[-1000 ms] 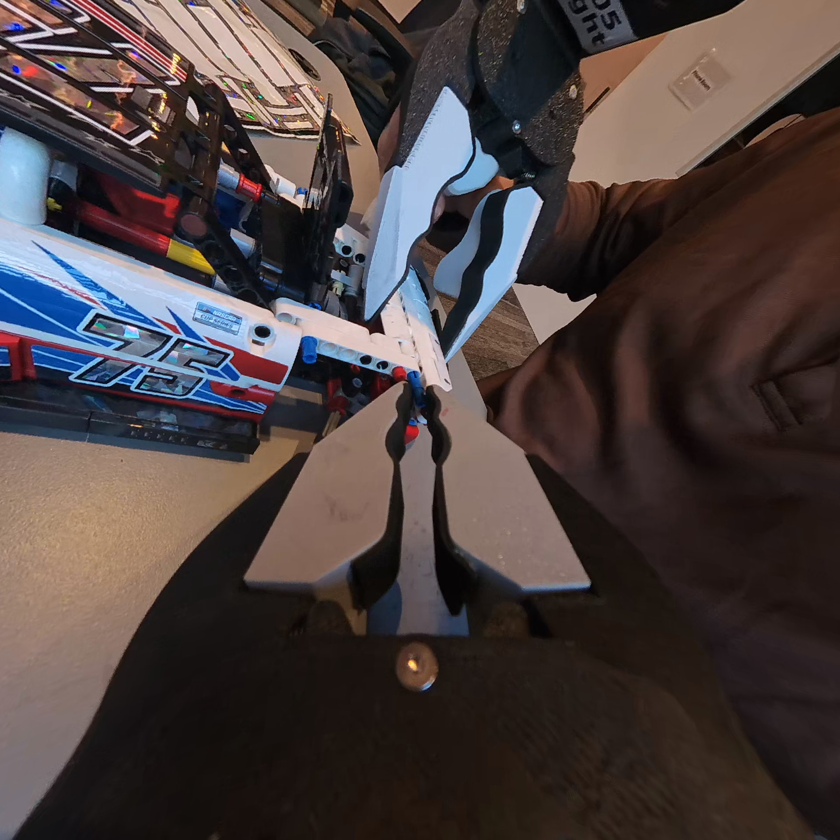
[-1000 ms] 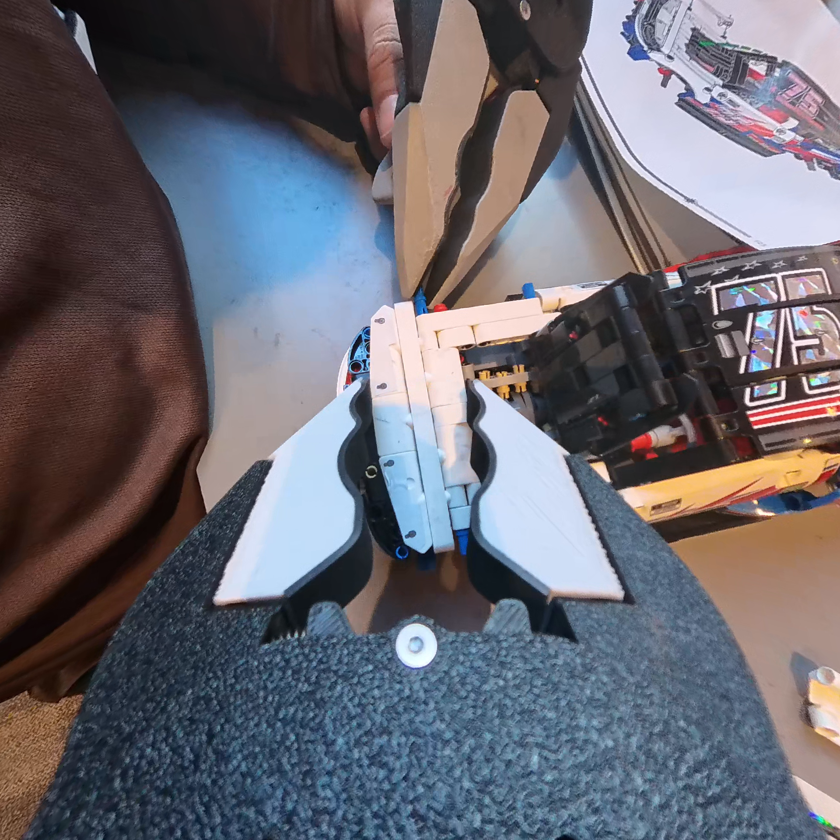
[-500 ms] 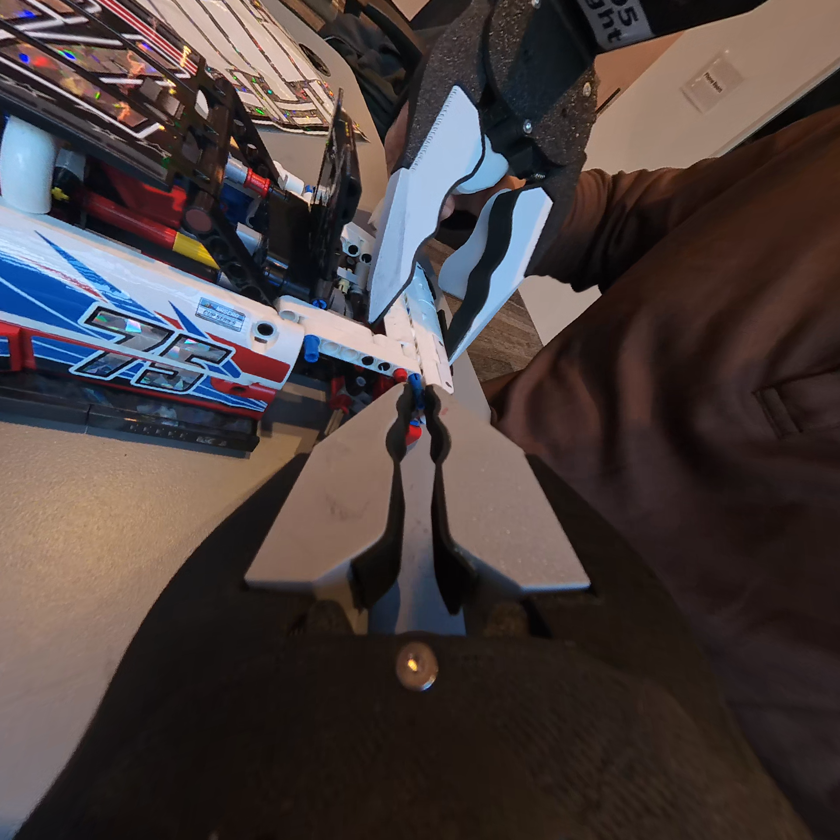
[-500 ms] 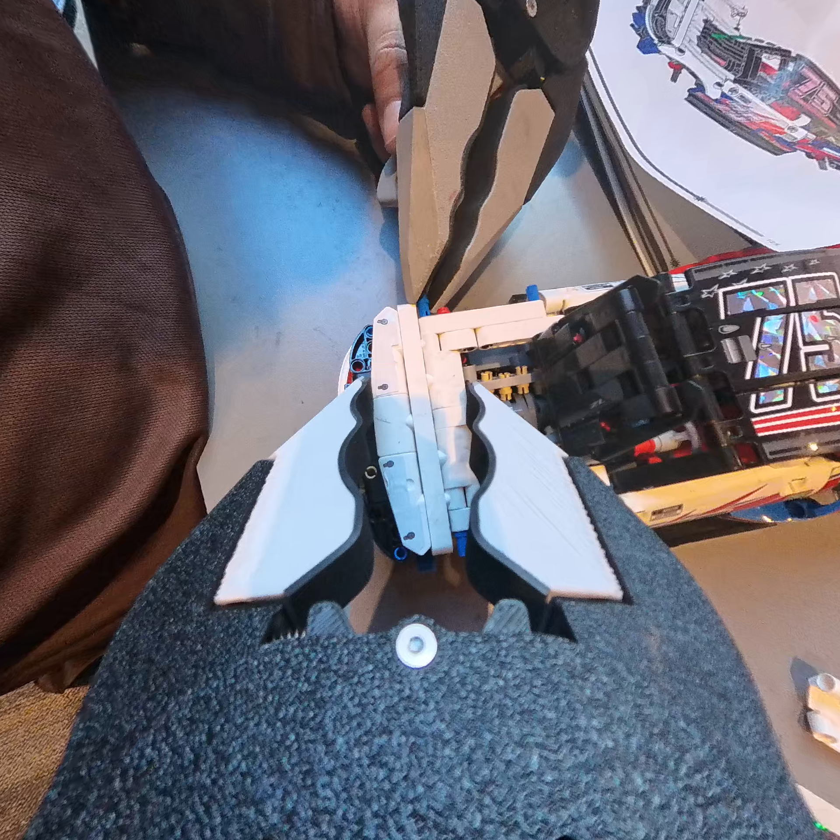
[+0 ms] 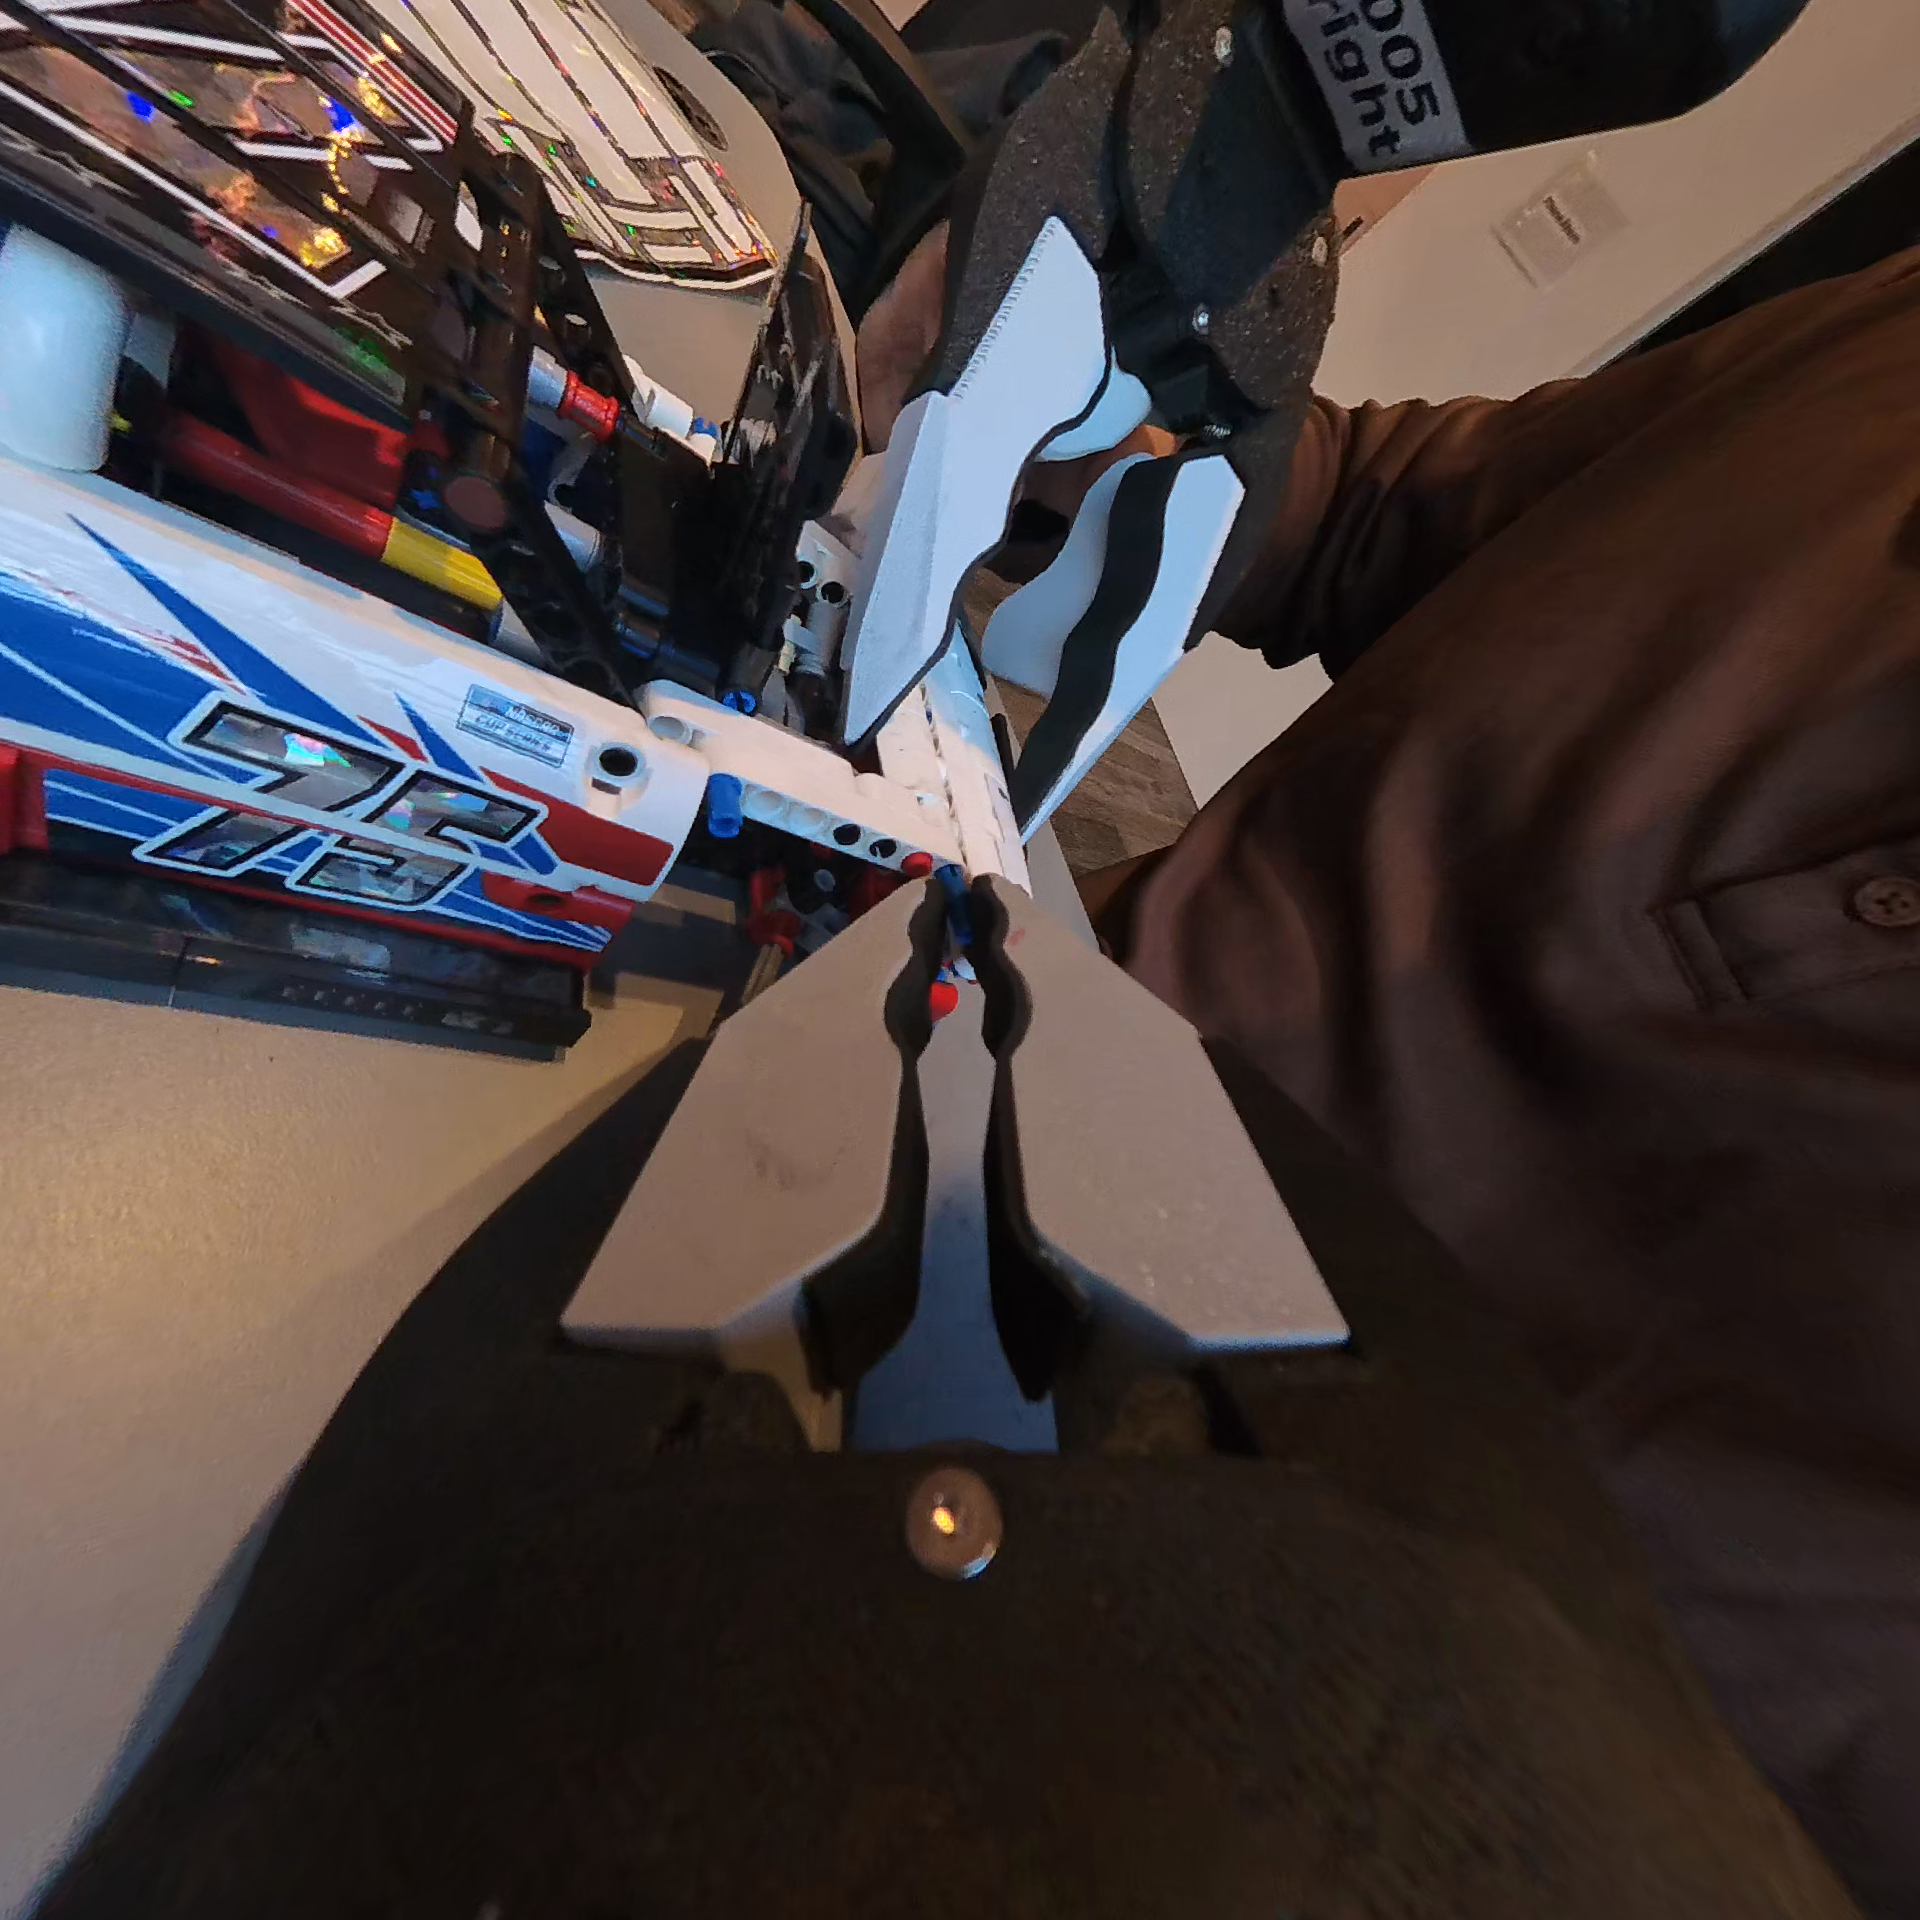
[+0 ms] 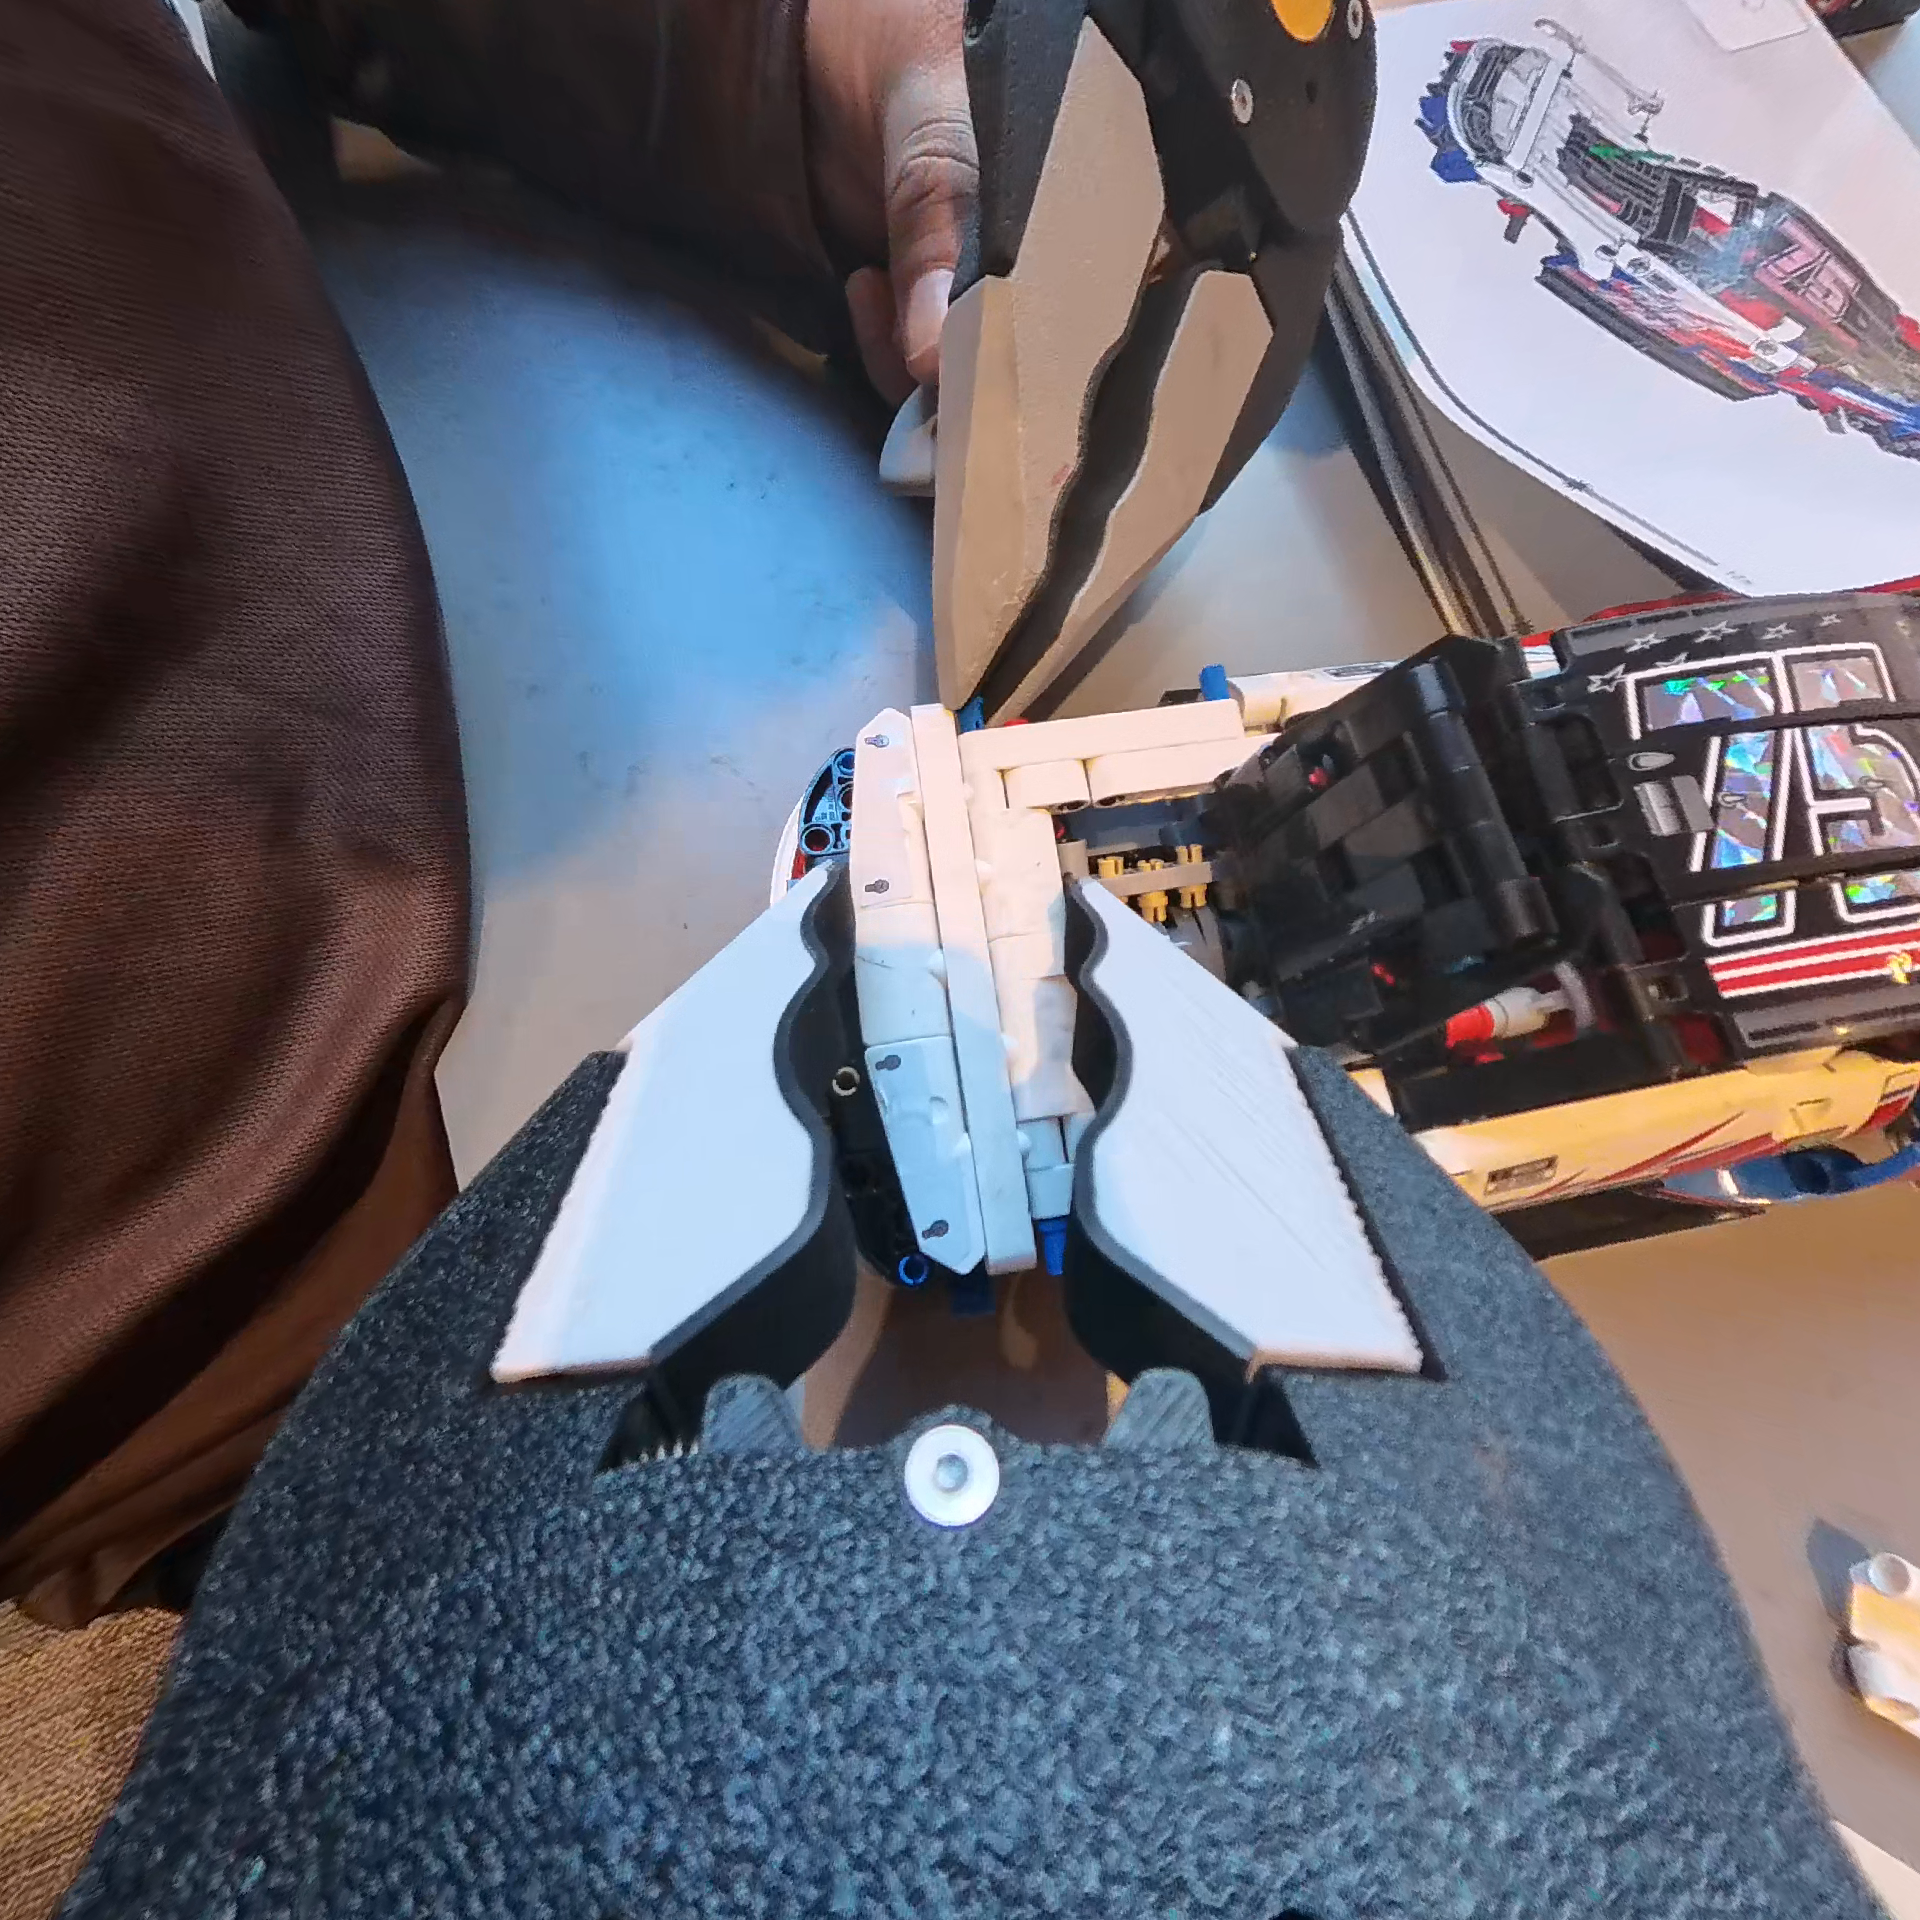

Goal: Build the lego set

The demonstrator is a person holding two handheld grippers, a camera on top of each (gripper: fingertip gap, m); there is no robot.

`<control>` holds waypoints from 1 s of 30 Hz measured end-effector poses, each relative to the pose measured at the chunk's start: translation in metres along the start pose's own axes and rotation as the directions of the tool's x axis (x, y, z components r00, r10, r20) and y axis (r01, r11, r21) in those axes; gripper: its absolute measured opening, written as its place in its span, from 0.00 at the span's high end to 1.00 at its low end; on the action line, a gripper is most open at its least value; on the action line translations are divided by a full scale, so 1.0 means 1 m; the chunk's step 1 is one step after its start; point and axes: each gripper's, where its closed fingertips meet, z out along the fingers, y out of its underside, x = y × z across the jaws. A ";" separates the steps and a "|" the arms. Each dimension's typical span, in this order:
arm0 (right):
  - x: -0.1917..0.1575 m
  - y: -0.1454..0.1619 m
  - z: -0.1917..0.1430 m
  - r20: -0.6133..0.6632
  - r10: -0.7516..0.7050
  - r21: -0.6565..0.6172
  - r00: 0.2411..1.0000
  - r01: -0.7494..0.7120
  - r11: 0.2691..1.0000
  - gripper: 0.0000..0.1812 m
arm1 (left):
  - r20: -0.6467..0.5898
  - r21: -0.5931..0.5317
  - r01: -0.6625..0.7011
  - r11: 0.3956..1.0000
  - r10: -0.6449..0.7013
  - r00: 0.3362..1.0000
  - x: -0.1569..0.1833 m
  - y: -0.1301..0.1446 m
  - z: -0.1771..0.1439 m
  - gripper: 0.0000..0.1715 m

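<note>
A Lego race car (image 5: 312, 769) with white, blue and red sides lies on the table, and it also shows in the right wrist view (image 6: 1558, 831). My left gripper (image 5: 958, 909) is shut on a small blue pin (image 5: 954, 902) sticking out of the car's white end section (image 5: 966, 800). In the right wrist view the left gripper (image 6: 977, 701) meets that corner from above. My right gripper (image 6: 954, 894) is shut across the white end section (image 6: 935, 935), one finger on each side. In the left wrist view the right gripper (image 5: 935, 758) comes down from the top.
An instruction booklet (image 6: 1662, 312) lies open at the back right. A loose white piece (image 6: 1886, 1642) lies on the table (image 5: 260, 1195) at the right edge. A person in a brown shirt (image 5: 1558, 935) sits close along the table edge, with a hand (image 6: 914, 208) behind the left gripper. Less than 4 cm separates the two grippers' tips. The loose white piece (image 6: 1886, 1642) is about 20 cm from my right fingertips.
Both grippers keep their holds. The car and grippers have shifted only very slightly.
</note>
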 end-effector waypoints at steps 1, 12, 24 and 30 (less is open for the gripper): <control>0.000 0.000 0.000 -0.002 -0.001 0.000 1.000 0.001 1.000 0.78 | 0.006 0.001 -0.006 1.000 0.006 1.000 0.000 0.000 0.000 0.99; 0.001 -0.001 0.001 -0.009 0.013 0.013 1.000 -0.013 1.000 0.77 | 0.078 0.012 -0.039 0.999 0.038 0.996 0.000 0.002 -0.006 0.99; 0.001 0.000 0.002 0.000 0.012 -0.033 1.000 -0.012 0.999 0.77 | 0.050 0.007 0.053 0.999 -0.053 0.997 0.001 0.005 -0.009 0.99; 0.001 0.001 0.003 0.026 0.039 -0.060 0.999 -0.037 0.998 0.77 | 0.042 -0.001 0.056 0.998 -0.056 0.998 0.000 0.005 -0.007 0.99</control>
